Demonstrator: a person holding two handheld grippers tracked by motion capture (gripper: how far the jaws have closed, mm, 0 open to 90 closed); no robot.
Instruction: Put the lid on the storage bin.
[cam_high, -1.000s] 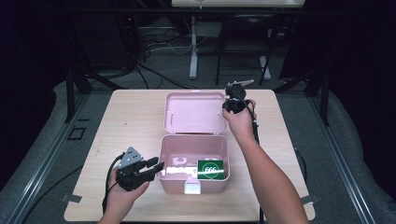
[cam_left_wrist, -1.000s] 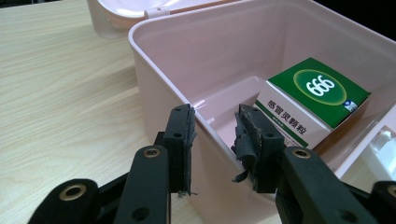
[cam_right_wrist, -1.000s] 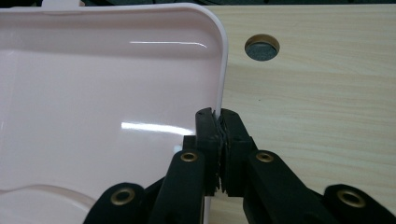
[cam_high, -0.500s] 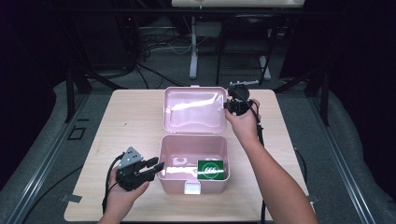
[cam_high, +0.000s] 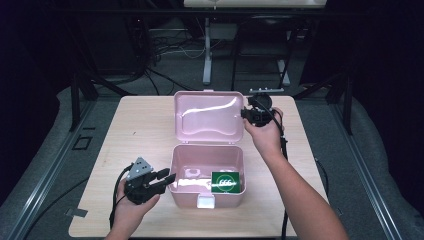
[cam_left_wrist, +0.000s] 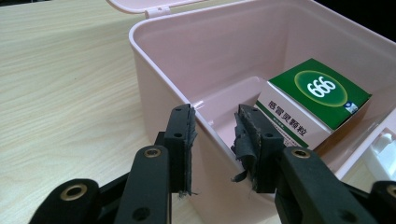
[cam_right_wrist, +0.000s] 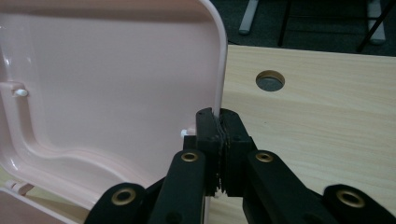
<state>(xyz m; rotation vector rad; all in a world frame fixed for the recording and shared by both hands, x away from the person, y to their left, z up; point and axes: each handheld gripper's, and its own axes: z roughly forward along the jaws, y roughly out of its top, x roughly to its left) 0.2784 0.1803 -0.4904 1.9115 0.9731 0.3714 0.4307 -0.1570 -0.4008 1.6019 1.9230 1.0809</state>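
Note:
A pink plastic box (cam_high: 225, 199) stands open at the front of the wooden table, its lid (cam_high: 207, 117) raised behind it. Inside at the right lies a green and white carton (cam_high: 226, 182) marked 666 (cam_left_wrist: 317, 100). My right gripper (cam_high: 246, 114) is shut on the lid's right edge; in the right gripper view its jaws (cam_right_wrist: 218, 119) pinch the thin rim of the lid (cam_right_wrist: 102, 79). My left gripper (cam_high: 167, 179) is at the box's left front corner. Its jaws (cam_left_wrist: 212, 126) straddle the left wall (cam_left_wrist: 159, 79), one pad outside and one inside, with a gap showing.
The table (cam_high: 135, 135) is bare wood to the left of and behind the box. A round cable hole (cam_right_wrist: 269, 80) lies in the tabletop right of the lid. A white latch (cam_high: 206, 201) sits on the box's front wall. Dark floor and stands surround the table.
My right gripper has come up and a little toward the person with the lid's edge, so the lid stands steeper. The left gripper has not moved.

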